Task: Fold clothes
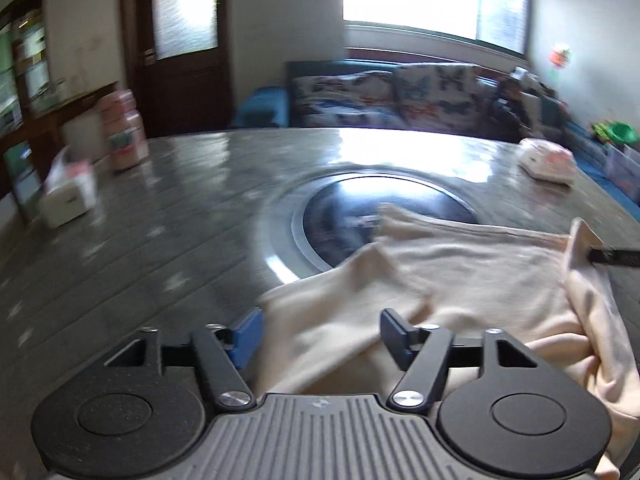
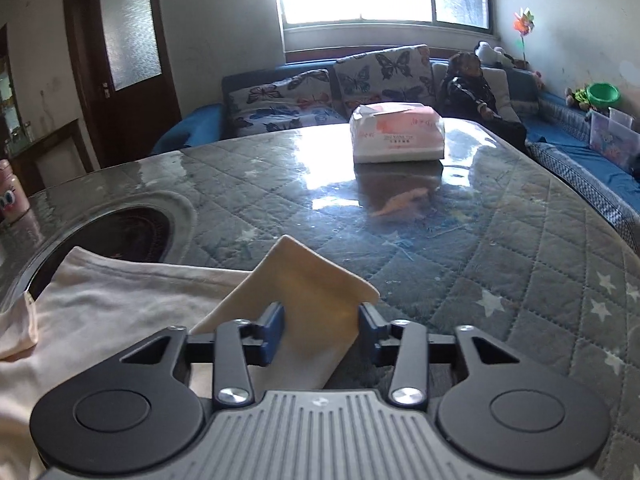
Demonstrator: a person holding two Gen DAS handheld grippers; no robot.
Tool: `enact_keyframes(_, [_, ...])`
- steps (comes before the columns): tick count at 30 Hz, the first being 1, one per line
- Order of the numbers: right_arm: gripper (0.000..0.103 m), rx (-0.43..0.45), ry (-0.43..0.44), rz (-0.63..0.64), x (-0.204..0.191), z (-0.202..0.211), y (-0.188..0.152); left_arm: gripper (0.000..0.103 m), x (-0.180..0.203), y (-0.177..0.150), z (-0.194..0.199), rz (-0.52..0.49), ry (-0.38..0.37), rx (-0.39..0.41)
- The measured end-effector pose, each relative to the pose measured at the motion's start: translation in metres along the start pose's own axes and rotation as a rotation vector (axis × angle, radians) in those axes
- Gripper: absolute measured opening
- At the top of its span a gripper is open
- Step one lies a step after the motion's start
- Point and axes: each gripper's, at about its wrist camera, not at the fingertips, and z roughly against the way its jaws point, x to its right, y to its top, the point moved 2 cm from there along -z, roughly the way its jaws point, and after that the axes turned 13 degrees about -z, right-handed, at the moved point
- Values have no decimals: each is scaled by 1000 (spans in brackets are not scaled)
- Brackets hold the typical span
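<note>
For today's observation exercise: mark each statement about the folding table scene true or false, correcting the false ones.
1. The garment is dark blue. False: it is cream.
2. A tissue pack sits on the table. True.
3. The right claw has a fabric corner between its fingers. True.
4. The left claw is clamped shut. False: its fingers stand apart over the garment.
5. The sofa cushions carry butterfly prints. True.
</note>
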Motion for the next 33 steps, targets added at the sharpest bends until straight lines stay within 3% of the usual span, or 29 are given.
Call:
enact_keyframes(5, [47, -4, 3, 0, 0, -9, 1, 73, 30, 11, -34, -102, -40, -15])
enact_keyframes(7, [46, -1, 6, 3, 0, -9, 1, 69, 33, 11, -44, -111, -48, -31])
enact_keyframes(8, [46, -1, 11, 6, -1, -9, 1, 64, 35, 12, -49, -114, -53, -39])
enact_keyframes(10, [36, -2, 21, 10, -1, -9, 2, 40, 33, 10, -54, -99, -73, -54])
enact_keyframes(11, [32, -4, 33, 9, -2, -9, 2, 36, 31, 9, -56, -86, -82, -54])
enact_keyframes(13, [13, -2, 54, 5, -3, -8, 2, 22, 24, 8, -55, -57, -84, -49])
enact_keyframes(16, [8, 15, 68, 4, -5, -5, 2, 7, 11, 8, -48, -2, -83, -29])
enact_keyframes(20, [7, 64, 56, 3, -1, 7, 5, 4, -15, 8, -37, 61, 5, -7])
enact_keyframes(28, [5, 117, -23, -23, 28, 41, 6, 2, -89, -14, -19, 221, 231, -37])
enact_keyframes(30, [5, 131, -44, -30, 35, 49, 6, 2, -100, -20, -14, 250, 248, -50])
enact_keyframes(33, [5, 151, -75, -41, 47, 63, 6, 4, -96, -22, -8, 237, 192, -45])
